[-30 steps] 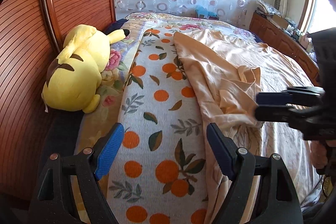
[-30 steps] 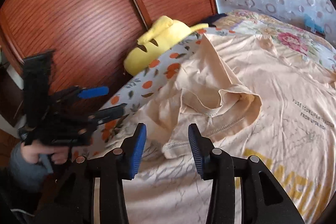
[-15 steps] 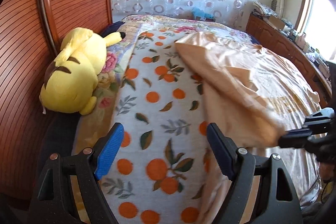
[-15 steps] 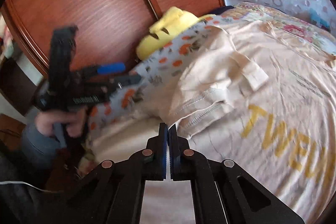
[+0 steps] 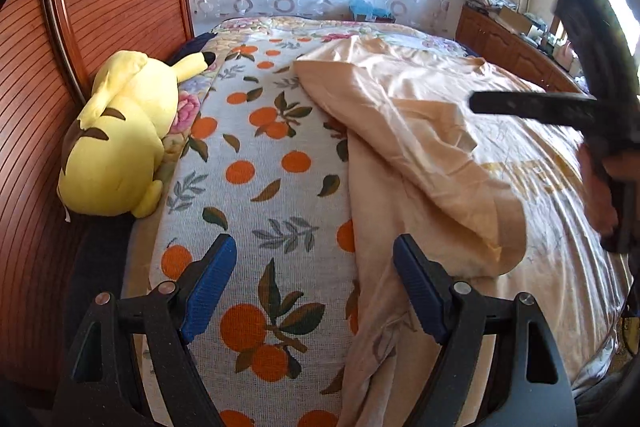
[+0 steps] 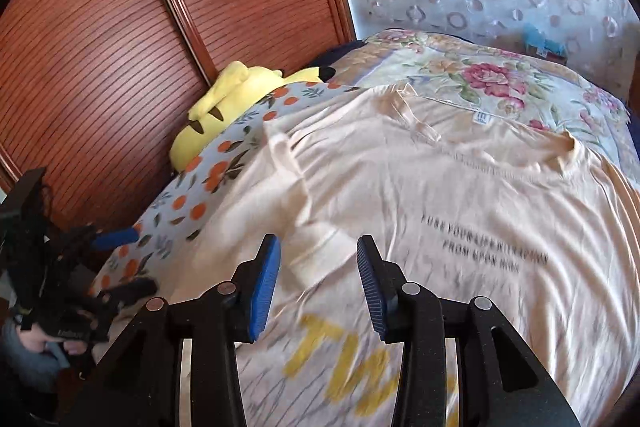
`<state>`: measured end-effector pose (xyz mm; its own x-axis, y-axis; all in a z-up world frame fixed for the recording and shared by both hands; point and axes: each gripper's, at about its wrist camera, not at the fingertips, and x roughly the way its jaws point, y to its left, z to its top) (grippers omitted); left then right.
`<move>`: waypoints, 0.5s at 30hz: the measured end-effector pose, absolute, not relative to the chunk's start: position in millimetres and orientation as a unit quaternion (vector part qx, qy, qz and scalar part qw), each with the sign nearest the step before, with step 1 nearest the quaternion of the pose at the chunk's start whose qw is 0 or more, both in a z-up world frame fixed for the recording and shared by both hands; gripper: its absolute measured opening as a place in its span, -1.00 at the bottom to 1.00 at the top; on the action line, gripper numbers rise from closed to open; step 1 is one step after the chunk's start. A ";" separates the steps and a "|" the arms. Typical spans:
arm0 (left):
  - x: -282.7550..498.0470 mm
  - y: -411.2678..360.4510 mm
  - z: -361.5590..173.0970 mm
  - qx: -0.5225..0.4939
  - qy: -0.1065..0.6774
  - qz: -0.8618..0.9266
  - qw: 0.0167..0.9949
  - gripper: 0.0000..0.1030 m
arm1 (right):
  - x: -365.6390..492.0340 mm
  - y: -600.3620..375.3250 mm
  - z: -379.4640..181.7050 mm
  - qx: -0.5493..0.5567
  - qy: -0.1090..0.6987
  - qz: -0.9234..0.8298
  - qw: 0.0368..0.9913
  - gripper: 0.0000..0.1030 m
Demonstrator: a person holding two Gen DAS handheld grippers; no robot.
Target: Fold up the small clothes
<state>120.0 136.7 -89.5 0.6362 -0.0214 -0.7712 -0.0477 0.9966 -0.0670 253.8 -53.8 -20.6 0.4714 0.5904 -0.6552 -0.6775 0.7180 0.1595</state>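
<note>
Both my grippers, the left gripper [image 5: 314,287] and the right gripper [image 6: 318,281], stood wide open and held nothing. The peach T-shirt [image 6: 460,203] lay just ahead of the right jaws, its folded sleeve [image 5: 452,183] just right of the left ones. I judged the soft, wrinkled cotton needed smoothing flat on the orange-print blanket [image 5: 256,163] before the next fold.

Peach printed T-shirt [image 6: 460,227], sleeve folded inward

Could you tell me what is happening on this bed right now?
A person with a gripper in each hand is folding a peach T-shirt spread on the bed. Its sleeve side is turned in over the body. The right gripper hovers open above the shirt, holding nothing. The left gripper is open too, over the orange-print blanket.
</note>
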 end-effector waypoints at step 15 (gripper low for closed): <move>120.6 135.3 -100.3 -0.037 0.434 0.012 0.900 0.59 | 294.7 -52.7 -23.6 -0.097 0.371 0.344 0.857 -0.97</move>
